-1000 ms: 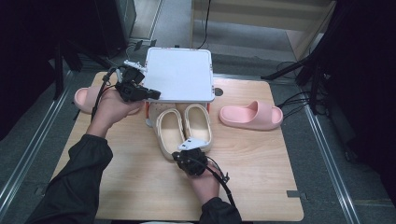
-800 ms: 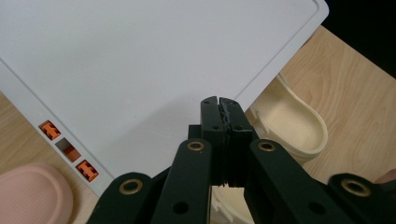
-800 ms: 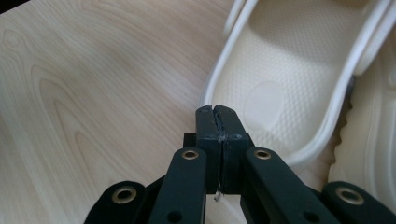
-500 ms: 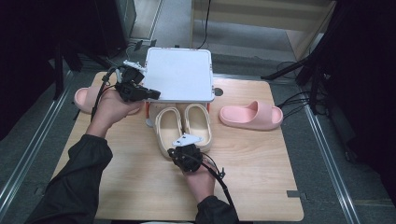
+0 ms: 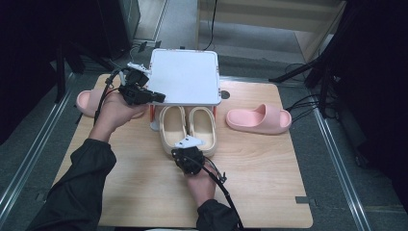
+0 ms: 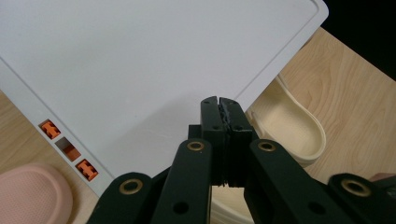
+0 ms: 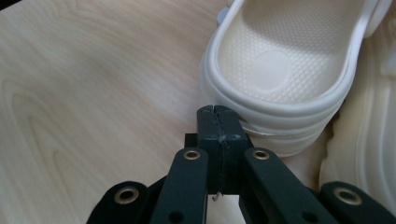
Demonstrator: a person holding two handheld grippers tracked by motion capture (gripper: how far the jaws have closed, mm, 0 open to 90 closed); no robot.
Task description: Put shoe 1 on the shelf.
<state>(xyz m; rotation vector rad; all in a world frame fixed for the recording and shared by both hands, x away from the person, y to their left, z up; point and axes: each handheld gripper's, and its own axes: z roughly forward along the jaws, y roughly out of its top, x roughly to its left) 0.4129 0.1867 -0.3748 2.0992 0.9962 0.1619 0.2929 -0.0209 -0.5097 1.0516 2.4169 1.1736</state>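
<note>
A pair of cream slippers (image 5: 202, 126) lies side by side, toes tucked under a white board (image 5: 184, 77) raised on red legs. My left gripper (image 5: 160, 98) is shut and empty, its tips over the board's near left edge (image 6: 140, 60); they (image 6: 219, 100) hide the spot below, and a cream slipper (image 6: 292, 128) shows beyond the edge. My right gripper (image 5: 186, 147) is shut and empty at the heel of the left cream slipper (image 5: 172, 130). Its tips (image 7: 216, 110) rest against that heel rim (image 7: 280, 60), with the other cream slipper (image 7: 369, 140) alongside.
One pink slipper (image 5: 260, 119) lies on the wooden table (image 5: 269, 183) right of the board. Another pink slipper (image 5: 89, 102) lies at the left edge behind my left hand, also seen as a pink slipper (image 6: 32, 191) low in the left gripper view. Cables trail off the table's right side.
My right gripper has crept slightly left and forward toward the left cream slipper's heel. The left hand and the slippers have stayed put.
</note>
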